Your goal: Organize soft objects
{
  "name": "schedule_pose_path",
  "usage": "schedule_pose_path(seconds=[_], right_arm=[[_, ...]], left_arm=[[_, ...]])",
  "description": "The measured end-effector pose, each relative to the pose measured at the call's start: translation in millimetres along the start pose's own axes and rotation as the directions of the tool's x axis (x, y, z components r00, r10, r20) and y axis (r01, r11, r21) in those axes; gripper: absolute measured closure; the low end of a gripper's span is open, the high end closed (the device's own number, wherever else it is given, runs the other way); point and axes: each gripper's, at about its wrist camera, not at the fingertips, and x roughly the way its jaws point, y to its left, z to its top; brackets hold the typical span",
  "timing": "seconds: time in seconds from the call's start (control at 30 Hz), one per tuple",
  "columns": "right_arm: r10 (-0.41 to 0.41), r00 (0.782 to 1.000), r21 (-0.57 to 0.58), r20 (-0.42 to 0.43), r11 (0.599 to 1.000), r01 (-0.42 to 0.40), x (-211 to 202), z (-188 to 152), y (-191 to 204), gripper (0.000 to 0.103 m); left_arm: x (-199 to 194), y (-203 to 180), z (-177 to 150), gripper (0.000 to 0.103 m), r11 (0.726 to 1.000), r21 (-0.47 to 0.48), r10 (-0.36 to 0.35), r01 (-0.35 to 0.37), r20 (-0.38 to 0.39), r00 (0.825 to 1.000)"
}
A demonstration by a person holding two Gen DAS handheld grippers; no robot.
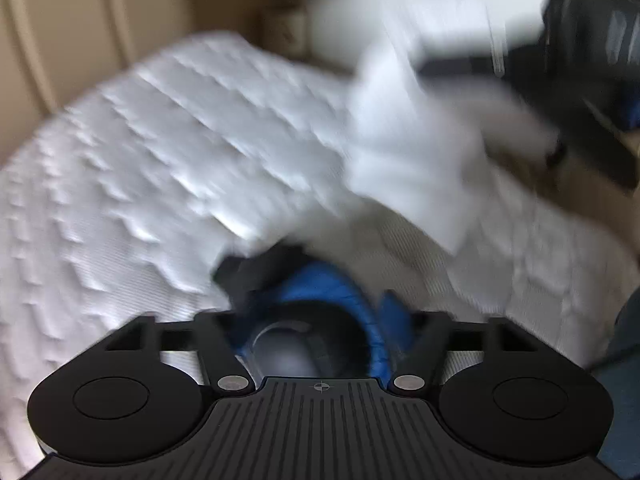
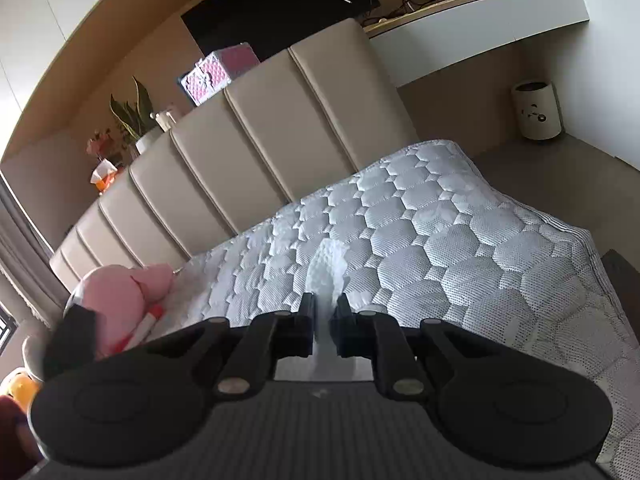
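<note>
The left wrist view is blurred by motion. My left gripper (image 1: 316,296) has a blue and black padded soft thing (image 1: 340,292) filling the gap between its jaws, and the fingertips are hidden by it. To the upper right a white cloth (image 1: 420,140) hangs from my right gripper (image 1: 440,60), whose dark body shows beyond it. In the right wrist view my right gripper (image 2: 323,305) is shut on that white textured cloth (image 2: 329,268), which sticks out ahead over the quilted mattress (image 2: 460,240). A pink plush (image 2: 120,300) lies at the left by the headboard.
A beige padded headboard (image 2: 248,136) runs along the mattress's far side. A white waste bin (image 2: 536,110) stands on the floor at the right under a white desk (image 2: 480,20). A yellow toy (image 2: 20,388) sits at the lower left. The mattress edge (image 2: 592,264) drops off at the right.
</note>
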Motion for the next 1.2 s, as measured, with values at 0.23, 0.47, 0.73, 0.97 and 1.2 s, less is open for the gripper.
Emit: schedule_pose_path(seconds=[0.23,0.47,0.73,0.97,1.2], right_arm=[[0.024,0.998,-0.108,-0.056,0.994,-0.03,7,-11,26,0.09],[0.222,0.939,0.013,-0.264,0.974,-0.227,57,-10,53,0.09],[-0.011,0.867,-0.132,-0.499,0.989,-0.063,127,-39,35,0.089],[-0.178,0.854,-0.341,-0.488,0.94,0.002,113,-51,23,0.08],[-0.091,0.889,-0.503,-0.449,0.848,-0.167,109,-68,70,0.05]], left_arm=[[-125,56,-42,0.024,0.978,-0.206,0.066,-0.03,0.17,0.983],[-126,77,-142,0.009,0.911,-0.407,0.092,-0.072,0.029,0.995],[-83,97,-130,0.004,0.768,-0.628,-0.056,0.122,0.123,0.991],[-10,115,-69,0.002,0.76,-0.6,-0.21,0.249,0.137,0.968],[58,130,-16,0.002,0.79,-0.583,-0.205,0.188,0.038,0.978]])
